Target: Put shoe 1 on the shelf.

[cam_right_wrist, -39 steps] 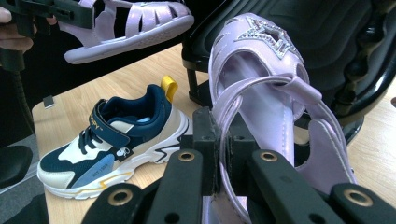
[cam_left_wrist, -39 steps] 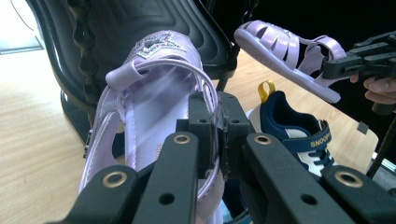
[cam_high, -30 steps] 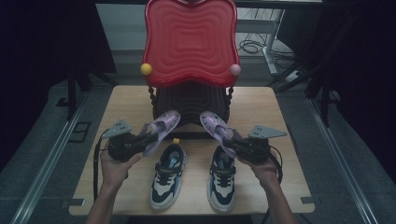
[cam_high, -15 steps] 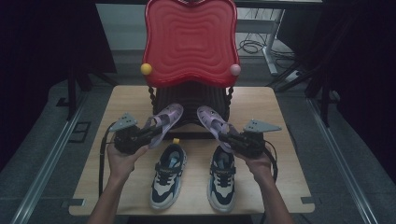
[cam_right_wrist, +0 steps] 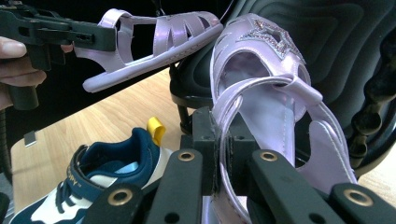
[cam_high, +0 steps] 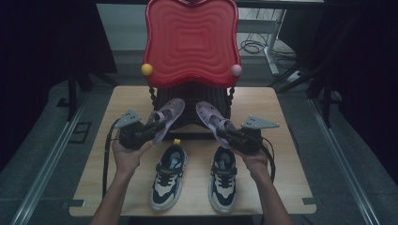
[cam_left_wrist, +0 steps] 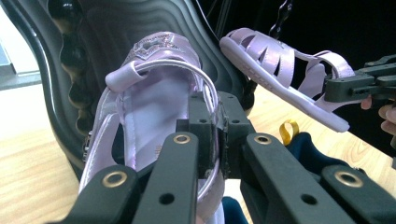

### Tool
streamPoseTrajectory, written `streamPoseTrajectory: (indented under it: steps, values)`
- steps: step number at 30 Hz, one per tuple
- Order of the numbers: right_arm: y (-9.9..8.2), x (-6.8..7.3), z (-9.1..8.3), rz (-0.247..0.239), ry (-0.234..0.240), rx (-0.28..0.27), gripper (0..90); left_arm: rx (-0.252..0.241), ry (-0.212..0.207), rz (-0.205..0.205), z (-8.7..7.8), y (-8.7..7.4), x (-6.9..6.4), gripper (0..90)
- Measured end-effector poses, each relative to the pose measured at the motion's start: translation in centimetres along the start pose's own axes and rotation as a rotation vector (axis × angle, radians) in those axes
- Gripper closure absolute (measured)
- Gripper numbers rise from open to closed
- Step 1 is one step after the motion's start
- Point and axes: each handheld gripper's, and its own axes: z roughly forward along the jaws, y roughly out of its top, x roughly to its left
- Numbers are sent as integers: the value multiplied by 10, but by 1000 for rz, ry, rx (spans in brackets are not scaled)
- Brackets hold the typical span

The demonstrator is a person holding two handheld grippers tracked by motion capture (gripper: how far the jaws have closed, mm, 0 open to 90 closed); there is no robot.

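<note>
High view shows us holding a lilac sandal in each gripper above the counter (cam_high: 281, 140), toes aimed at the dark seat of the red chair (cam_high: 190, 42) at the far edge. The left gripper (cam_high: 141, 134) pinches the left sandal (cam_high: 164, 119) by its heel strap; the right gripper (cam_high: 233, 136) does the same with the right sandal (cam_high: 212, 117). In the left gripper view the fingers (cam_left_wrist: 201, 126) are pressed onto the thin strap of our sandal (cam_left_wrist: 154, 93), with the other sandal (cam_left_wrist: 280, 79) tilted in the air to one side. In the right gripper view the fingers (cam_right_wrist: 205, 135) likewise clamp the strap of the star-topped sandal (cam_right_wrist: 261, 84).

Two navy sneakers, the left sneaker (cam_high: 168, 176) and the right sneaker (cam_high: 224, 178), stand side by side on the counter nearer us, untouched.

We judge the step in hand to be carrying both sandals toward the chair, and they are close to it but not yet resting: both soles hang free. The next move calls for easing both forward and down until the soles sit flat on the seat, keeping the toes level and the pair apart so they do not knock together, then spreading the fingers to free the straps.
</note>
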Motion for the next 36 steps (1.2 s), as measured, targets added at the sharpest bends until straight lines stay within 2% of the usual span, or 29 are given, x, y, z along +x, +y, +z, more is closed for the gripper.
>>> streamPoseTrajectory:
  steps: [14, 24, 36]
  values:
    - [7, -1, 16, 11, -22, -24, 855, -7, 6, 3, 12, 6, 5, 856]
    - [13, -4, 31, 12, -53, -23, 854, -8, 4, 7, 27, 8, 6, 857]
    - [20, -9, 40, 17, -76, -39, 854, -12, 8, 7, 33, 18, 9, 858]
